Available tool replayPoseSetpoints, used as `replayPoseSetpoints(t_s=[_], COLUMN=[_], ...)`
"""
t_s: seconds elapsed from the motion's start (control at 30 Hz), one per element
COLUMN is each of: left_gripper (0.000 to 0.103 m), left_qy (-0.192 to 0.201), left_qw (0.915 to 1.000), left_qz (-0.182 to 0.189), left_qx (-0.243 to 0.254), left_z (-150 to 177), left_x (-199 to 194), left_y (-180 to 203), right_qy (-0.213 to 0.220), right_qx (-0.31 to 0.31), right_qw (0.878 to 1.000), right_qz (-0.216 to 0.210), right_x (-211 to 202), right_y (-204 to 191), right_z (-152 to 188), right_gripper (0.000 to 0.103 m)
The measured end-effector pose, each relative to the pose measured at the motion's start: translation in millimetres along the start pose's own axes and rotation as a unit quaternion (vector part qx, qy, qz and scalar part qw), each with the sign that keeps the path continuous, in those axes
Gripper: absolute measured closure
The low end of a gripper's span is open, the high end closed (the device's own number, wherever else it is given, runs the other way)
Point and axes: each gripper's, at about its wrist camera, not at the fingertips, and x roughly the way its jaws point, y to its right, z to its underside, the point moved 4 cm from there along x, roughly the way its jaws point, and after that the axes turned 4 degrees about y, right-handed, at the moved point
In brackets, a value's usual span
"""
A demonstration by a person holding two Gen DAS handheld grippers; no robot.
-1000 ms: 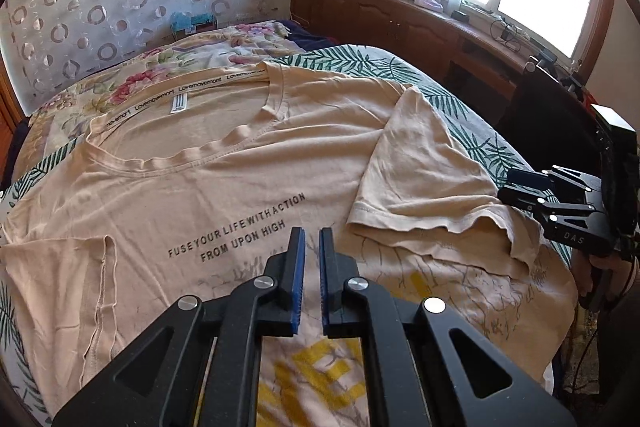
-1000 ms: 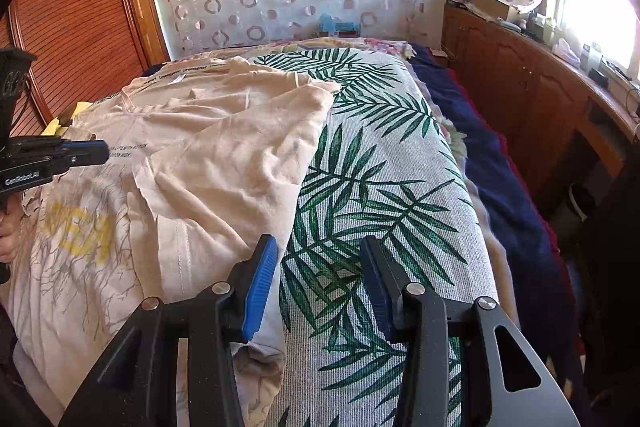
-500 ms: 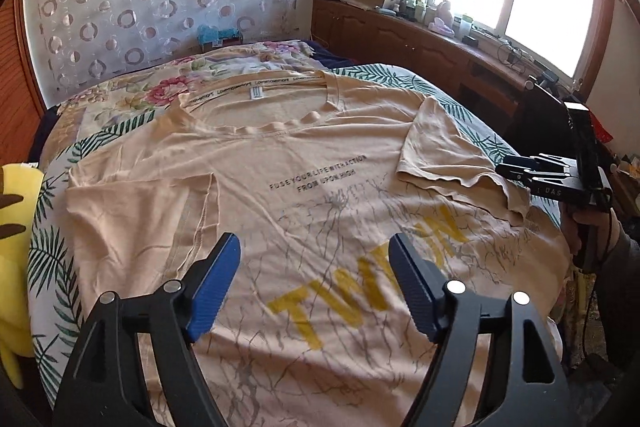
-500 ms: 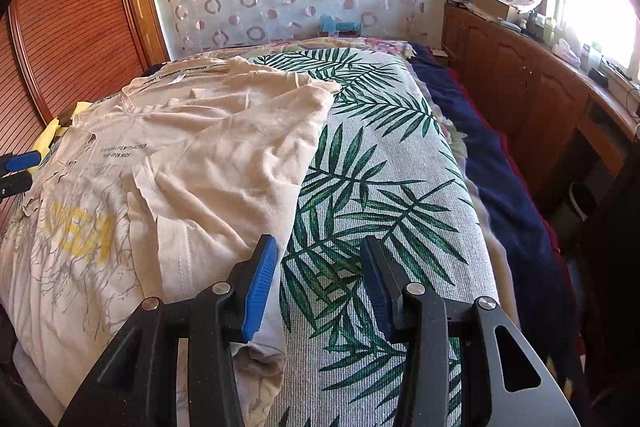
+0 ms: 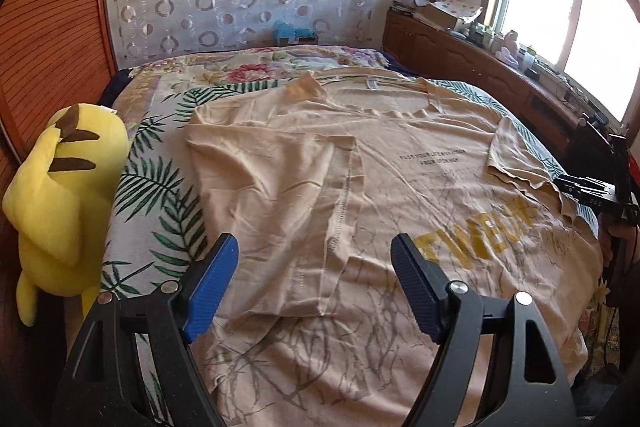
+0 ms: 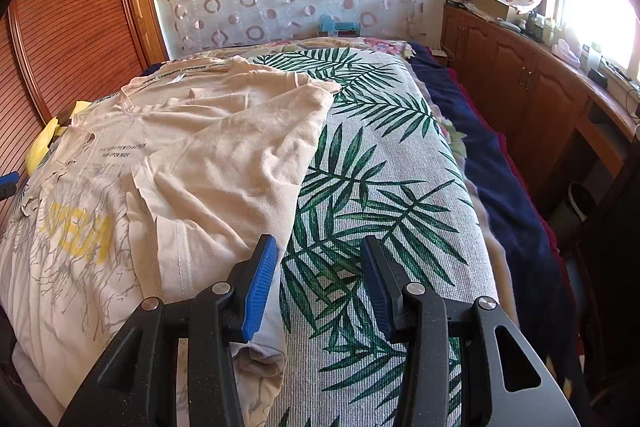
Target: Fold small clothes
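Note:
A beige T-shirt with yellow lettering lies front-up on the bed, both sleeves folded in over the body. My left gripper is open and empty, hovering above the folded left sleeve. In the right wrist view the shirt fills the left half. My right gripper is open and empty, low over the shirt's right edge and the leaf-print cover. It also shows at the right edge of the left wrist view.
A leaf-print bed cover lies under the shirt, a floral quilt beyond it. A yellow plush toy sits at the bed's left edge. A dark blue blanket and a wooden cabinet run along the right.
My left gripper opened wide, then pulled back and swung left, so the left sleeve and the plush toy came into view. My right gripper stayed put and open.

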Motion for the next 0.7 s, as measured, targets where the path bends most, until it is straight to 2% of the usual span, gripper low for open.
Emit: replayPoseSetpoints(t_s=[0.53,0.7], left_gripper=[0.024,0.024], left_qy=[0.008,0.006], left_qw=[0.9995,0.9994], left_qz=[-0.022,-0.032], left_qx=[-0.021,-0.008], left_z=[-4,-14], left_x=[-3,5], left_y=[-21,-26], right_qy=[-0.001,-0.017], right_qx=[-0.002,-0.015], right_qw=[1.000,1.000], right_qz=[0.000,0.001], right_x=[1,4], right_y=[1,0], right_z=[0,-5], right_gripper=[0.058,0.051])
